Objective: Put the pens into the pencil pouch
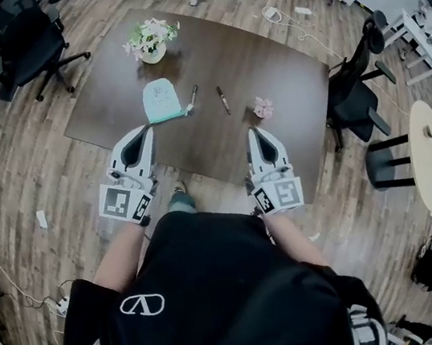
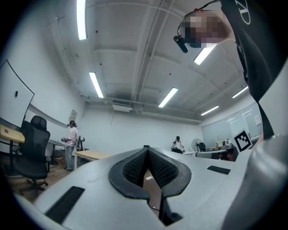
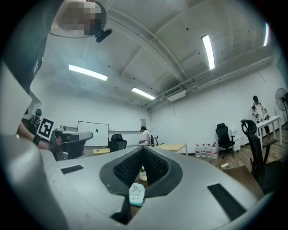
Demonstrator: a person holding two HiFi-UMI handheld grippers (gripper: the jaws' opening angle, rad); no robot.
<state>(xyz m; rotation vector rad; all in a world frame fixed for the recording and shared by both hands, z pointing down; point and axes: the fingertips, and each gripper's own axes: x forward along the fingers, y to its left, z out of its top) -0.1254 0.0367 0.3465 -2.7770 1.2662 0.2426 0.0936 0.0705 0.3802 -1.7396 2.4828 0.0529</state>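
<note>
Both pairs of fingers were clenched empty: the left gripper (image 1: 144, 132) near the teal pouch (image 1: 161, 101), the right gripper (image 1: 256, 130) beside a pink flower (image 1: 263, 107). A pen (image 1: 192, 96) and a second pen (image 1: 223, 100) lay between them on the tabletop (image 1: 264, 62), with a flower vase (image 1: 151, 41) beyond.

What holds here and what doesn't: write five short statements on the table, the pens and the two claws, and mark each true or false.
1. Both pens lie on the table, outside the pencil pouch. True.
2. The left claw grips a pen. False: it is shut on nothing, at the table's near edge.
3. The flower vase stands beyond the pencil pouch, toward the table's far side. True.
4. In the head view the pencil pouch lies right of both pens. False: it lies left of them.
5. The right claw has its jaws wide apart. False: they are together and empty.
</note>
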